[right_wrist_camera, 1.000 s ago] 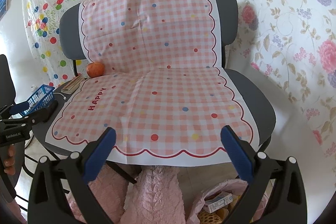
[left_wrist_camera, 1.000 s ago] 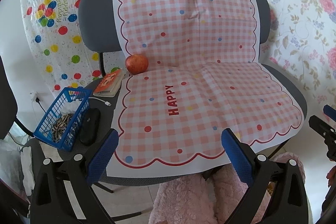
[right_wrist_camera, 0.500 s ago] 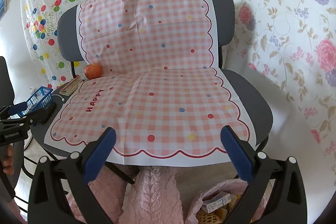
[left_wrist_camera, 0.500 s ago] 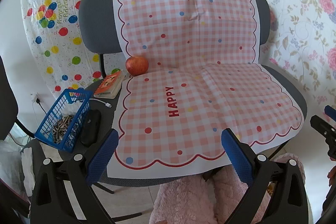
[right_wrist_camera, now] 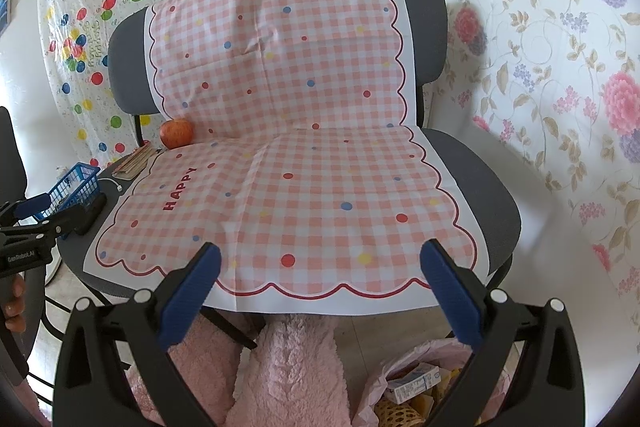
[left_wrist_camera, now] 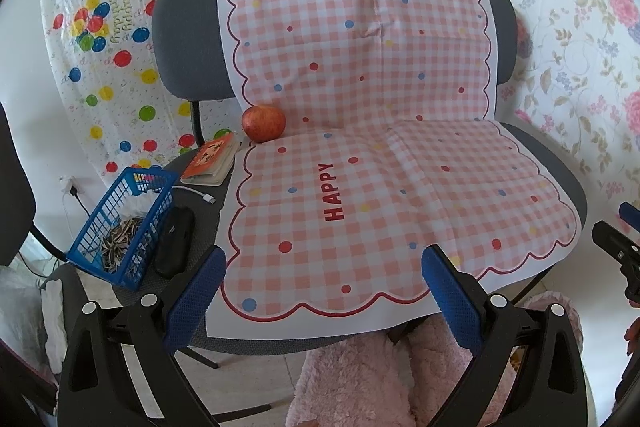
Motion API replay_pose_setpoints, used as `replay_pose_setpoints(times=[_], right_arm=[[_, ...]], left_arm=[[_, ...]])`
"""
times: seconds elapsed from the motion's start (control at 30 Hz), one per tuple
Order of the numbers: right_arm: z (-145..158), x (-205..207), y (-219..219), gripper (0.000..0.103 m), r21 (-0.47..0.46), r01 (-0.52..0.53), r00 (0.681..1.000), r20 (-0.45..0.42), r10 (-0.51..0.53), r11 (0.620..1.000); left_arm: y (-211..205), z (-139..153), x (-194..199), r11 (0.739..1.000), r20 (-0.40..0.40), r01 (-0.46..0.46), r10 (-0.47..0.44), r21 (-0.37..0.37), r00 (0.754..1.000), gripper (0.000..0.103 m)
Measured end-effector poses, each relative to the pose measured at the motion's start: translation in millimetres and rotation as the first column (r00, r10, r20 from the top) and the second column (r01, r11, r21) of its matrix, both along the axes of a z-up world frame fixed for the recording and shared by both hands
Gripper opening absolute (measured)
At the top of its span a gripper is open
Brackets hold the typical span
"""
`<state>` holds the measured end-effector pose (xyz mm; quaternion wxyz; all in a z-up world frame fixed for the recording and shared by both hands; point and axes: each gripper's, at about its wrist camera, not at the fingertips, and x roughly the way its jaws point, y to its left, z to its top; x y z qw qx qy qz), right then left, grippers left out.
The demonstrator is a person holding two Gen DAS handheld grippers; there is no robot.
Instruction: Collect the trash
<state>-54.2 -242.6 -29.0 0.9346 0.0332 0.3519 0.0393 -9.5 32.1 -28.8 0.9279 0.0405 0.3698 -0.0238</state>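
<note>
A blue basket [left_wrist_camera: 120, 227] holding sunflower seed shells [left_wrist_camera: 118, 241] sits at the left edge of a grey chair seat; it also shows in the right wrist view [right_wrist_camera: 74, 189]. A pink checked sheet [left_wrist_camera: 380, 187] covers the chair's seat and back. My left gripper [left_wrist_camera: 324, 285] is open and empty, in front of the seat's front edge. My right gripper [right_wrist_camera: 320, 281] is open and empty, in front of the seat's front right. A pink bag with trash [right_wrist_camera: 416, 383] lies on the floor below the right gripper.
A red apple [left_wrist_camera: 264, 123] rests at the back left of the seat, beside a small orange book [left_wrist_camera: 210, 159]. A black case [left_wrist_camera: 174, 241] and a white cable [left_wrist_camera: 196, 193] lie next to the basket. Pink fluffy fabric [right_wrist_camera: 288, 367] lies below the seat front.
Both grippers have drifted slightly; the right view has shifted a little so the chair sits further left and lower. Nothing was grasped or released.
</note>
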Motion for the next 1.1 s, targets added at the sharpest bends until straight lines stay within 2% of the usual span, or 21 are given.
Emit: replay_pose_setpoints(times=[0.87, 1.1], right_arm=[[-6.6, 0.1, -1.7, 0.098, 0.002, 0.006, 1.0, -0.008, -0.006, 1.0], [-18.9, 21.8, -9.8, 0.098, -0.006, 0.021, 0.999, -0.03, -0.021, 1.0]], left_arm=[[-0.8, -8.0, 0.5, 1.0, -0.016, -0.003, 0.003, 0.001, 1.0, 0.097], [-1.8, -20.8, 13.5, 1.0, -0.022, 0.013, -0.013, 0.013, 1.0, 0.097]])
